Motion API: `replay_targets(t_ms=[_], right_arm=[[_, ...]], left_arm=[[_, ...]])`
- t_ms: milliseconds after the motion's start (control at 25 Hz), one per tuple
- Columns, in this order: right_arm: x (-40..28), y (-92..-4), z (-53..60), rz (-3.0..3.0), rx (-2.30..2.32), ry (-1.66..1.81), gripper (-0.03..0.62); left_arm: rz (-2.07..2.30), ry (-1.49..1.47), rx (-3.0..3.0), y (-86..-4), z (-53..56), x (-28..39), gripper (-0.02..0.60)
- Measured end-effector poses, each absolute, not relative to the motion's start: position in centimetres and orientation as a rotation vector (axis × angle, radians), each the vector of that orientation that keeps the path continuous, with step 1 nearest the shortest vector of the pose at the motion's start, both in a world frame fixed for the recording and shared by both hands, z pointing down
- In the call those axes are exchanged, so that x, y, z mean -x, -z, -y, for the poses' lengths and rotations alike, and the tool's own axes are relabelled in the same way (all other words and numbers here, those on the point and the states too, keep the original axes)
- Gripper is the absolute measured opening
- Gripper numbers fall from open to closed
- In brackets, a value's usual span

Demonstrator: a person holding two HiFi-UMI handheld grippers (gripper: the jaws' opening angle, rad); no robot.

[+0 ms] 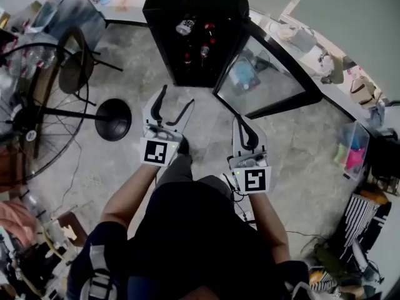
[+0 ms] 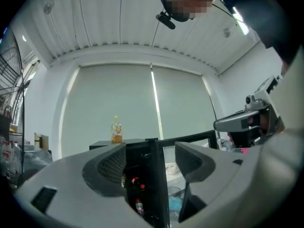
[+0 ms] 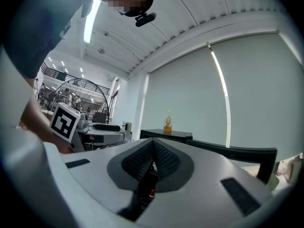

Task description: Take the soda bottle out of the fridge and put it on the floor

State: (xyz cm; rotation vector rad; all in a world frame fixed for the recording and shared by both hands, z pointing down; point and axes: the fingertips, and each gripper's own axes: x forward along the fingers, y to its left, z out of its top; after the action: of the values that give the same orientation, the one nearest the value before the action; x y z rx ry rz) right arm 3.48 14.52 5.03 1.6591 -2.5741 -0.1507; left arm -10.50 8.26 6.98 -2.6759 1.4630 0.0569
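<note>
Left tongs (image 1: 177, 95) are spread wide and empty, right tongs (image 1: 242, 122) are pinched shut on nothing, and both hang short of the fridge (image 1: 156, 17), whose door (image 1: 281, 99) stands open to the right. The soda bottle (image 2: 138, 205) is on a low shelf inside, among other bottles (I pick it by its red cap and dark body, so that's a judgement). It's upright, long axis vertical, cap up. The reach should go in level with the open left tongs, one jaw either side of the body, clear of the neighbours. Squeeze firmly, draw it straight out, then lower it to the floor (image 1: 300, 149).
</note>
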Motion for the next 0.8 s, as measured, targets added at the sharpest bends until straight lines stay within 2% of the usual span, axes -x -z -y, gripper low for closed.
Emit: replay_targets(t_ms=[280,800], right_arm=[[-2.8,-7.0,-6.8,2.537,-1.721,0.16,0.017],[-5.5,-13.8,-0.1,2.543,-1.658,0.151,0.017]], left_arm=[[-1.359,-0.015,2.713,-10.0,0.1,9.1,0.316],[-1.379,-0.064,2.698,-18.7,10.5,3.5,0.316]])
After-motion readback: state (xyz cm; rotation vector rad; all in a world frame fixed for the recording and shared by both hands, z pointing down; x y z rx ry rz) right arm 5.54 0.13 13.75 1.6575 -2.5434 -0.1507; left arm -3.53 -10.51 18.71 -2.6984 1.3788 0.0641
